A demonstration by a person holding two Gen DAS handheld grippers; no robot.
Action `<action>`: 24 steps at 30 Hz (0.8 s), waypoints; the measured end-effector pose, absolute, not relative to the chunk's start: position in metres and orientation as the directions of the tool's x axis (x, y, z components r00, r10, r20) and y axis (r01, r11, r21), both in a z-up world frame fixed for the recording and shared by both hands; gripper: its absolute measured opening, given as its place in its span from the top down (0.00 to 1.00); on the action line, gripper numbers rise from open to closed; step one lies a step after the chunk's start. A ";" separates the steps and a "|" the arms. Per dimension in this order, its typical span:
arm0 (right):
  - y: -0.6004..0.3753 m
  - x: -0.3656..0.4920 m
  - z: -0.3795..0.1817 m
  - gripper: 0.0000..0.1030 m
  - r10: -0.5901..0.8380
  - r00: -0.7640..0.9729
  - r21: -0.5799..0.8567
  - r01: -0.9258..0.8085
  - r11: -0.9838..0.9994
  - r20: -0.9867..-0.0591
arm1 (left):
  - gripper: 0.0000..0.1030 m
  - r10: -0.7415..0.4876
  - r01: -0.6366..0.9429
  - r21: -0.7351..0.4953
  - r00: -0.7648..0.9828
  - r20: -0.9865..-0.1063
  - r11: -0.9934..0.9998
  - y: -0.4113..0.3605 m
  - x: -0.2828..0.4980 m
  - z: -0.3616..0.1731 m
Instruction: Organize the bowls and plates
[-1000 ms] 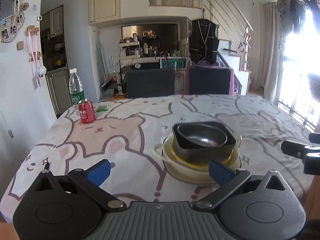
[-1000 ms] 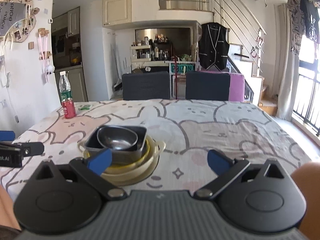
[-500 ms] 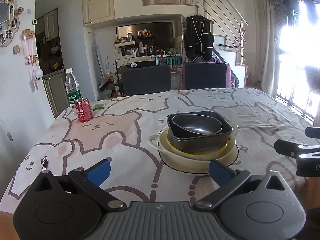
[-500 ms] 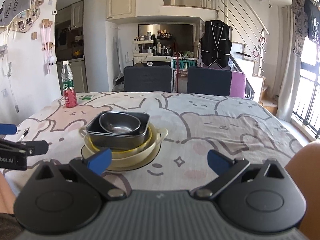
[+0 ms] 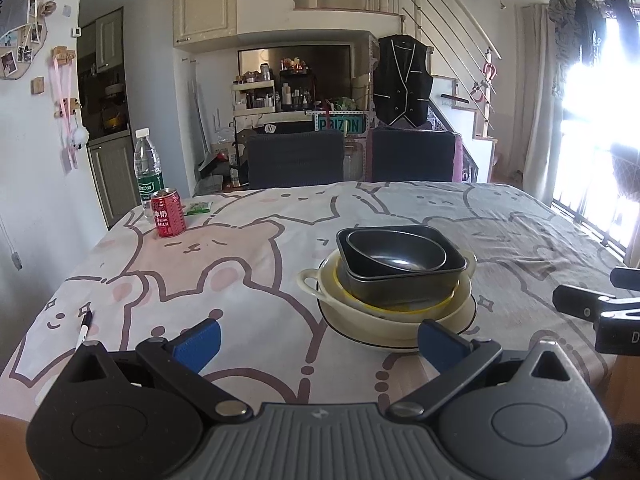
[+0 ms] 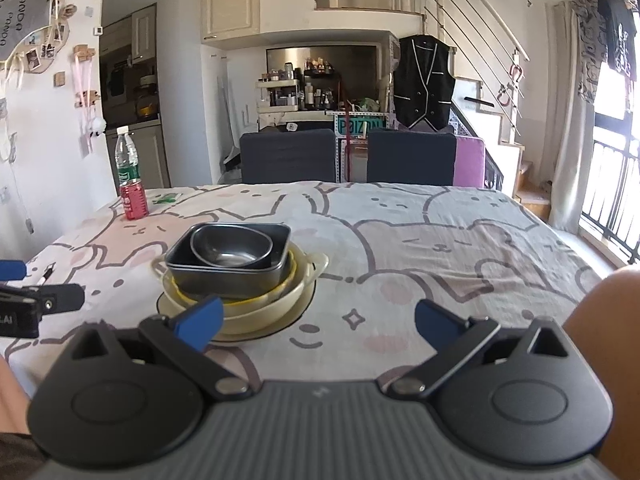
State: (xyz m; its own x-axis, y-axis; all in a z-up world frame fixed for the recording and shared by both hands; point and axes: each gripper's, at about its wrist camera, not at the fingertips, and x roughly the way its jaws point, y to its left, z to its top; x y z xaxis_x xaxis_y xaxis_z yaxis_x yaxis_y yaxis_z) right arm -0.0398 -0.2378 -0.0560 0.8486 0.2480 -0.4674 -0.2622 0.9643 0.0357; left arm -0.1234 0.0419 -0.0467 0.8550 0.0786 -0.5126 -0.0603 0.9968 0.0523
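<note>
Left wrist view: stacked dishes [image 5: 400,280] near table's near edge, 1 o'clock of left gripper [image 5: 318,338]; bare cloth [image 5: 224,264] toward 10 o'clock, can [image 5: 168,216] far. Jaws spread, empty.

Right wrist view: stack [image 6: 236,272] at 11 o'clock; open cloth toward 1 o'clock. Right gripper [image 6: 318,320] level, released, empty.
</note>
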 end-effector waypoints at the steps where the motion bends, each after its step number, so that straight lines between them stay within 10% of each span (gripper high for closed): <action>1: -0.238 -0.040 -0.056 0.00 0.248 0.849 0.034 -0.263 0.964 -0.467 | 0.00 0.078 -0.059 0.052 0.856 -0.512 0.997 0.042 -0.124 -0.046; 24: -0.236 -0.041 -0.058 0.00 0.242 0.853 0.035 -0.256 0.966 -0.463 | 0.00 0.078 -0.057 0.056 0.857 -0.510 0.997 0.040 -0.125 -0.046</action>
